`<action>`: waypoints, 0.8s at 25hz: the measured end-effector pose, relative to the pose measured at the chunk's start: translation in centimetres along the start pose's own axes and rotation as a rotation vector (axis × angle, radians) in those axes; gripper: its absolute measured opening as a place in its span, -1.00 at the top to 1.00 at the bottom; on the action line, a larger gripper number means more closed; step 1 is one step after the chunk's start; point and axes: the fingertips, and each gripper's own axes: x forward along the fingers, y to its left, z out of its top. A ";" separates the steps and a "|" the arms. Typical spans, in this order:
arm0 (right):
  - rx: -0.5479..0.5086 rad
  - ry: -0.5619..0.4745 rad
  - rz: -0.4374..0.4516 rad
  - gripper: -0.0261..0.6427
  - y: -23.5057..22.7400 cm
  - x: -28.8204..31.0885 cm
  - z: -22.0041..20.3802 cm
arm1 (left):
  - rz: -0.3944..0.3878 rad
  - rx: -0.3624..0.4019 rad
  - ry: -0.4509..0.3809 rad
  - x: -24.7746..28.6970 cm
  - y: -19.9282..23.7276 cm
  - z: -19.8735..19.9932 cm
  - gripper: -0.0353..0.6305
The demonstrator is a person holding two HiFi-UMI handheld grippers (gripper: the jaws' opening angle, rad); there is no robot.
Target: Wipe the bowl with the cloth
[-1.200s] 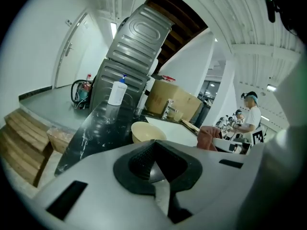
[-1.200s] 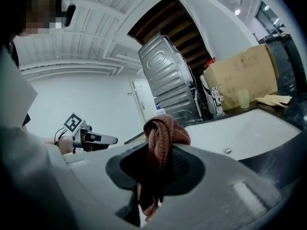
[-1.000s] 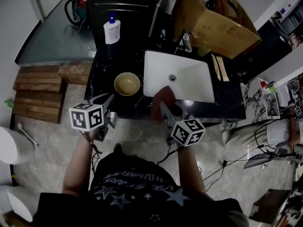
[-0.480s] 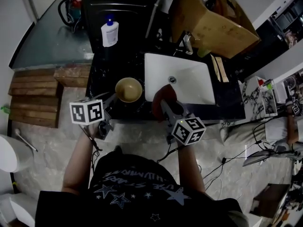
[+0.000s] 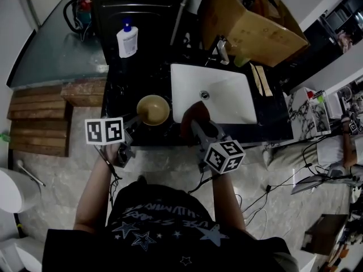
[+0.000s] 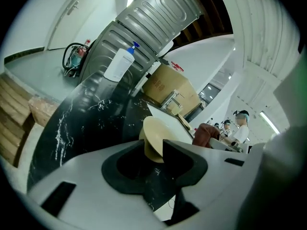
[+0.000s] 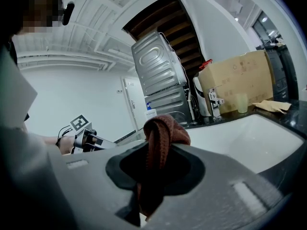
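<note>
- Brown cloth is pinched in the right claw; its folds are bunched above the jaws and a tail hangs below them.
- In the head view the cloth is held over the front edge of the counter, at the near left corner of the white sink.
- The beige bowl is located on the dark marbled counter, just left of the sink and near the counter's front edge.
- The left claw is closed on the near rim of the bowl; in the left gripper view the rim is seen edge-on between the two jaws.
- Whether the bowl is resting on the counter or raised off it cannot be told.
- Bowl and cloth are recorded as near each other but apart, with no contact observed.
- A white pump bottle with a blue top is noted at the back of the counter, before a washing machine.
- A faucet and a cardboard box are noted behind the sink.
</note>
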 end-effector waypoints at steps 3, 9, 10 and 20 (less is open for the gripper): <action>-0.007 0.009 -0.002 0.69 0.0 0.1 0.0 | -0.022 -0.032 0.012 0.4 -0.1 0.1 0.59; -0.008 0.013 -0.006 0.70 -0.3 0.4 0.1 | -0.019 -0.049 0.035 1.2 0.4 0.4 0.59; -0.007 0.013 -0.005 0.69 -0.3 0.5 0.1 | -0.020 -0.051 0.038 1.3 0.5 0.3 0.59; -0.008 0.017 -0.001 0.70 -0.2 1.0 -0.1 | 0.019 -0.021 0.098 1.8 0.9 -0.5 0.84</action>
